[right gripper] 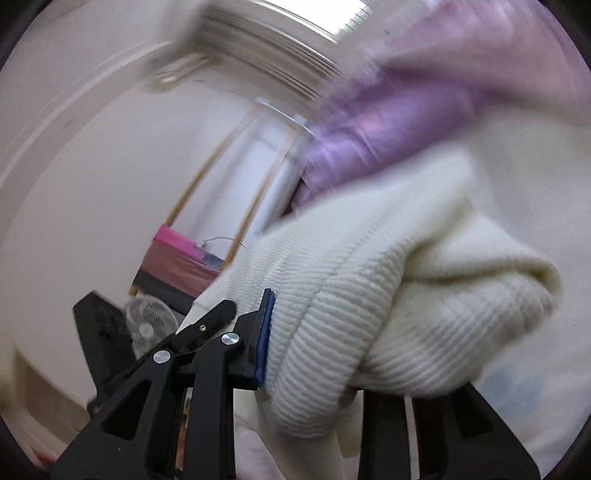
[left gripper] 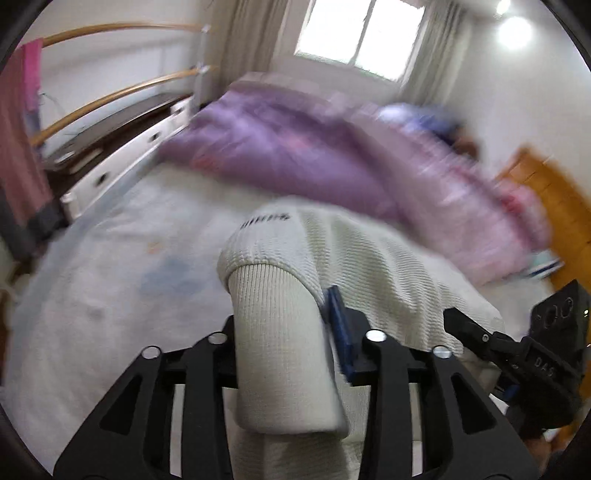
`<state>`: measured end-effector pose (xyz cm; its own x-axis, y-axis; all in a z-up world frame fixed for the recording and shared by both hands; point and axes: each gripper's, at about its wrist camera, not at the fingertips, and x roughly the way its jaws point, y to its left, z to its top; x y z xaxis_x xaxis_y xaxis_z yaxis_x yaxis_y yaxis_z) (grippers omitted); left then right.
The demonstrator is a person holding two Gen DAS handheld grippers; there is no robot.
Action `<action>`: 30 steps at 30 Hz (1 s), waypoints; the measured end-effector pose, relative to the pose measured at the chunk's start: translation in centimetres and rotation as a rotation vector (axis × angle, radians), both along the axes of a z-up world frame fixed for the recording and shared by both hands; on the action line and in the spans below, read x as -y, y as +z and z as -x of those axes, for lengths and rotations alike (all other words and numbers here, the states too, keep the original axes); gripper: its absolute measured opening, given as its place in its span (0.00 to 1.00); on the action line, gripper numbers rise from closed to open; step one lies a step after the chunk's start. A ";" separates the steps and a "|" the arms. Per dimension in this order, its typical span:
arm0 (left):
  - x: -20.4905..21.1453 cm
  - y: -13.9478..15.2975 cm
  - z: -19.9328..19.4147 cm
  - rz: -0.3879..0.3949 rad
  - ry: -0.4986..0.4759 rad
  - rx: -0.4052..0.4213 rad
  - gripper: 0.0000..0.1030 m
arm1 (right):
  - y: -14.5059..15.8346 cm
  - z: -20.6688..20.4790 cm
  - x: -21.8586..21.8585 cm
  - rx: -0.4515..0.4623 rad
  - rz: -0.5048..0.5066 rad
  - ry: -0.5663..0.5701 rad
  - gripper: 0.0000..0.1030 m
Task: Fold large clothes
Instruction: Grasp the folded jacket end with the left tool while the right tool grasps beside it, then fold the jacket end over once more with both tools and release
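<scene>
Two handheld grippers are holding one cream ribbed sweater (left gripper: 369,266) above a bed, and both views are smeared with motion blur.

In the left wrist view, the left gripper (left gripper: 291,332) is sitting at the bottom centre of the frame. A ribbed cuff of the sweater is standing between its black fingers (left gripper: 343,328), pressed against the blue pad on the right finger (the left finger is hidden behind the cloth), so the fingers are gripping the cuff. The rest of the sweater is spreading up and to the right. Behind it, a purple quilt (left gripper: 288,144) is lying across the middle of the frame on the pale bed sheet (left gripper: 110,280), with a bright window (left gripper: 362,33) at the top.

In the right wrist view, the right gripper (right gripper: 317,347) is occupying the lower centre. Its blue-padded left finger is pressing against a thick bunched fold of the sweater, which is covering the other finger and filling the right half of the frame. A small white fan (right gripper: 147,325) is showing at lower left.
</scene>
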<state>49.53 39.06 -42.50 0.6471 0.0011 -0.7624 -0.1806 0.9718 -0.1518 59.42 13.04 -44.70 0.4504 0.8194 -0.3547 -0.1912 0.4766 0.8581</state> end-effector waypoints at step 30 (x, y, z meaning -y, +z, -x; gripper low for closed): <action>3.9 -8.3 8.3 -0.030 0.059 -0.257 0.83 | -8.9 8.2 -4.2 -0.228 0.664 -0.002 0.71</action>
<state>41.27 35.14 -50.80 0.4299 0.0586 -0.9010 -0.2664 0.9617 -0.0646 51.24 17.23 -53.57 0.3066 0.3958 -0.8656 -0.0396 0.9140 0.4039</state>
